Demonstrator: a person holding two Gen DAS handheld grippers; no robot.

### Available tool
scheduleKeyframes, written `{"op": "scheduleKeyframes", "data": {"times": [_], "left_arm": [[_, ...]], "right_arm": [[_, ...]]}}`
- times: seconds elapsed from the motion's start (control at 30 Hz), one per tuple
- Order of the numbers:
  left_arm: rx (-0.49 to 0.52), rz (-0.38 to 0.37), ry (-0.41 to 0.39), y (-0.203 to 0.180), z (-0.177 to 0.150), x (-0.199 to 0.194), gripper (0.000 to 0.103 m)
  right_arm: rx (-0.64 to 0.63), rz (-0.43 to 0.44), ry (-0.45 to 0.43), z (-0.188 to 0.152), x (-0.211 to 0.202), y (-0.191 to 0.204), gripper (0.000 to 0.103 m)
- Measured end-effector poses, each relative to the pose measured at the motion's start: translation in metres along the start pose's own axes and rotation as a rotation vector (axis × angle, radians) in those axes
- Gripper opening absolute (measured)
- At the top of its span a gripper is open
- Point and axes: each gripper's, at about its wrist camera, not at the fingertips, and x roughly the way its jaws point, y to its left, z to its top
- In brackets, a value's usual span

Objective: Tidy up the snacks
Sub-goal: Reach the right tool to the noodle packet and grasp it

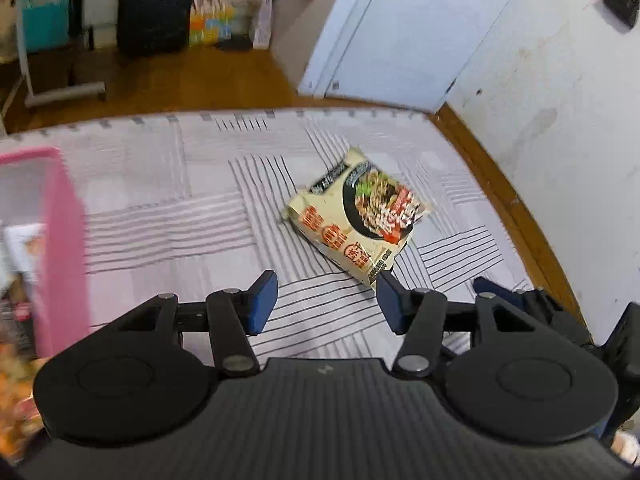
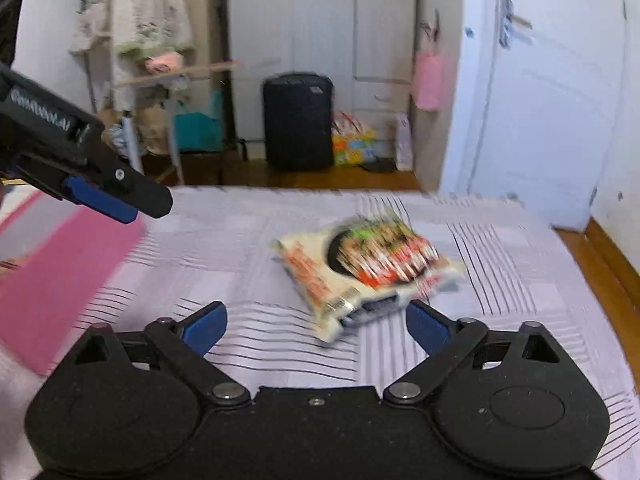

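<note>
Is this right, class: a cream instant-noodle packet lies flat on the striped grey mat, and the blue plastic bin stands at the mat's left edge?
One detail is wrong: the plastic bin is pink, not blue, as the left wrist view shows. The cream instant-noodle packet does lie flat on the striped grey mat.

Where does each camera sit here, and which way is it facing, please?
Left wrist: on the left gripper, angled down at the noodle packet on the striped mat; its open blue fingers show.
Right wrist: on the right gripper, facing the same packet; its open fingers and the left gripper show.
Shared: packet, mat, pink bin, black suitcase.
</note>
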Motion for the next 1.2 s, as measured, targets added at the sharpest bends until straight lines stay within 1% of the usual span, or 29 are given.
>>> {"op": "scheduleKeyframes", "data": {"times": [0.03, 0.1, 0.13, 0.2, 0.33, 0.4, 0.43, 0.47, 0.53, 0.63, 0.67, 0.7, 0.77, 0.8, 0.9, 0.93, 0.97, 1.03, 1.07, 1.13, 1.2], "left_arm": [[-0.014, 0.000, 0.014, -0.001, 0.003, 0.016, 0.051], [-0.038, 0.036, 0.039, -0.003, 0.010, 0.046, 0.051], [-0.049, 0.034, 0.040, -0.004, 0.013, 0.058, 0.051], [-0.053, 0.043, 0.036, -0.008, 0.020, 0.075, 0.051], [-0.039, 0.064, 0.024, -0.016, 0.036, 0.102, 0.051], [-0.035, 0.076, 0.019, -0.016, 0.045, 0.113, 0.051], [-0.032, 0.084, 0.017, -0.015, 0.048, 0.118, 0.051], [-0.030, 0.095, 0.022, -0.014, 0.051, 0.121, 0.051], [-0.025, 0.078, 0.024, -0.012, 0.053, 0.127, 0.051], [-0.062, 0.050, 0.039, -0.004, 0.053, 0.135, 0.053], [-0.077, 0.034, 0.045, -0.001, 0.051, 0.138, 0.053], [-0.098, 0.019, 0.057, 0.002, 0.050, 0.142, 0.053], [-0.118, -0.014, 0.074, 0.006, 0.047, 0.148, 0.053], [-0.125, -0.023, 0.072, 0.007, 0.046, 0.151, 0.053], [-0.147, 0.010, 0.035, 0.008, 0.045, 0.155, 0.050], [-0.158, 0.004, 0.024, 0.009, 0.046, 0.156, 0.050], [-0.179, -0.011, 0.016, 0.011, 0.048, 0.157, 0.050], [-0.212, -0.036, 0.011, 0.015, 0.052, 0.159, 0.050], [-0.217, -0.045, 0.012, 0.017, 0.054, 0.161, 0.050], [-0.214, -0.047, 0.024, 0.019, 0.056, 0.167, 0.050], [-0.222, -0.044, 0.036, 0.021, 0.054, 0.173, 0.050]], "right_arm": [[0.008, -0.014, 0.017, -0.004, 0.013, -0.004, 0.094], [0.011, -0.020, 0.040, -0.010, 0.037, -0.010, 0.093], [0.002, -0.036, 0.060, -0.011, 0.049, -0.010, 0.093], [-0.034, -0.056, 0.099, -0.012, 0.070, -0.007, 0.093], [-0.083, -0.043, 0.109, -0.013, 0.097, -0.002, 0.092], [-0.077, -0.066, 0.103, -0.011, 0.103, -0.007, 0.092], [-0.070, -0.088, 0.094, -0.011, 0.105, -0.011, 0.089], [-0.065, -0.120, 0.080, -0.011, 0.105, -0.015, 0.089], [-0.067, -0.148, 0.080, -0.010, 0.103, -0.028, 0.088], [-0.090, -0.198, 0.086, -0.011, 0.086, -0.052, 0.088], [-0.085, -0.188, 0.088, -0.012, 0.079, -0.061, 0.088], [-0.070, -0.151, 0.093, -0.014, 0.073, -0.071, 0.088], [-0.036, -0.067, 0.135, -0.015, 0.068, -0.084, 0.088], [-0.024, -0.044, 0.141, -0.016, 0.066, -0.085, 0.088], [-0.019, 0.056, 0.148, -0.014, 0.069, -0.083, 0.089], [-0.031, 0.094, 0.154, -0.012, 0.073, -0.080, 0.089], [-0.053, 0.109, 0.162, -0.011, 0.080, -0.077, 0.089], [-0.107, 0.080, 0.171, -0.006, 0.092, -0.068, 0.089], [-0.136, 0.080, 0.174, -0.004, 0.097, -0.063, 0.089], [-0.169, 0.081, 0.180, 0.000, 0.107, -0.058, 0.089], [-0.179, 0.053, 0.185, 0.002, 0.117, -0.056, 0.090]]}}
